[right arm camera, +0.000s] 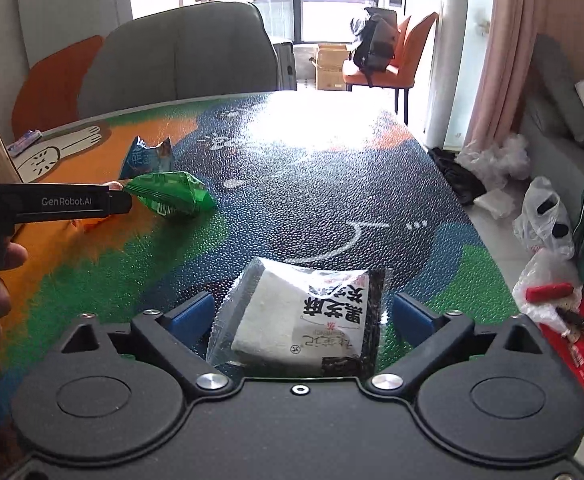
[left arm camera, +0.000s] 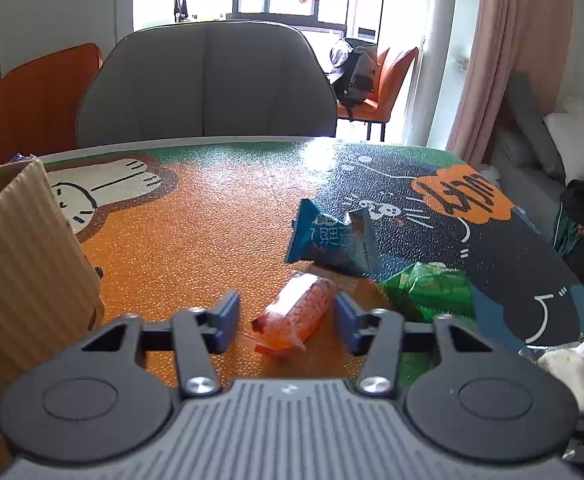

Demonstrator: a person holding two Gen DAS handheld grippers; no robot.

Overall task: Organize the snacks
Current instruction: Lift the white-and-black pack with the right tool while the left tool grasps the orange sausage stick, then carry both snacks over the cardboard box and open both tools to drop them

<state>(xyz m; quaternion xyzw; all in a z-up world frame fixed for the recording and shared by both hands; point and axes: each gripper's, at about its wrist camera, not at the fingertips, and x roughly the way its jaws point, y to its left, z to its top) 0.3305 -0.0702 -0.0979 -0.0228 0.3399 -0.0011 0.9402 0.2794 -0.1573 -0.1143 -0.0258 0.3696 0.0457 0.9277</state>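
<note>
Snacks lie loose on the surface point(left arm camera: 211, 216): orange packet point(left arm camera: 296, 314) sits between the left claw point(left arm camera: 287, 320)'s spread fingers, white cake pack point(right arm camera: 304, 316) inside the right claw point(right arm camera: 304, 316) (also released), both seemingly poised for pickup.

Box point(left arm camera: 23, 264) left of snacks point(left arm camera: 296, 314)

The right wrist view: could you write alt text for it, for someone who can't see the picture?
An open right gripper straddles a clear-wrapped white snack with black Chinese lettering, lying on a colourful cartoon-print table. Farther left, the left gripper reaches toward a green packet, with a blue packet behind it. A grey chair stands past the table.
</note>
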